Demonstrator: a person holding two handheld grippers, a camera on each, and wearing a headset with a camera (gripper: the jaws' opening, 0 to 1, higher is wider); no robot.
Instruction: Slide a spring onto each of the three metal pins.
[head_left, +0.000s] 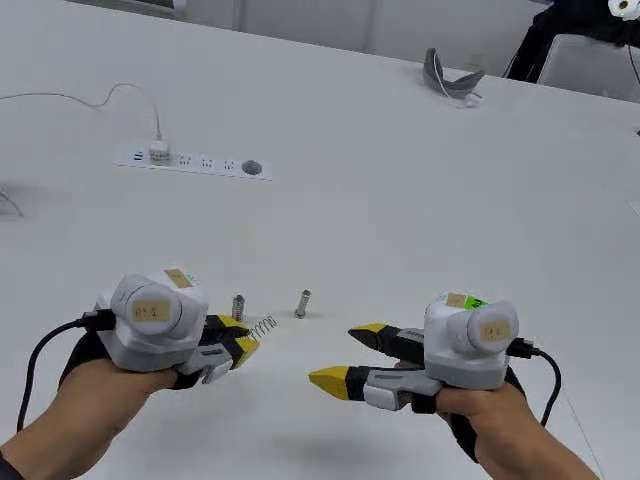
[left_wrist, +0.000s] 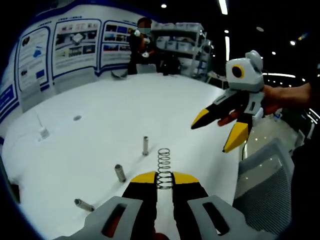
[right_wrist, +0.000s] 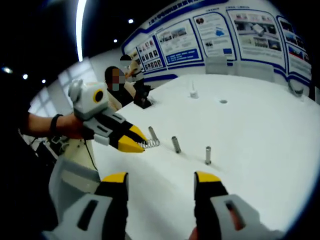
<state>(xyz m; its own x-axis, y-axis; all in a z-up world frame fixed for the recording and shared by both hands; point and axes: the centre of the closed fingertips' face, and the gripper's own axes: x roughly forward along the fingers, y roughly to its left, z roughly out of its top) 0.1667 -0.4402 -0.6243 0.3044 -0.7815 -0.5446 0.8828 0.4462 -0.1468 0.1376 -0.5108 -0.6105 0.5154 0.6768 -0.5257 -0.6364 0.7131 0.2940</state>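
Above the white table (head_left: 400, 200), left tool (left_wrist: 163, 178) pinches a spring (left_wrist: 163, 161), right tool (head_left: 345, 354) gapes wide

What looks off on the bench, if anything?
The nearest pin, lower left in the left gripper view, appears to lie on its side; the middle pin and far pin stand. The spring in the left gripper looks undamaged.
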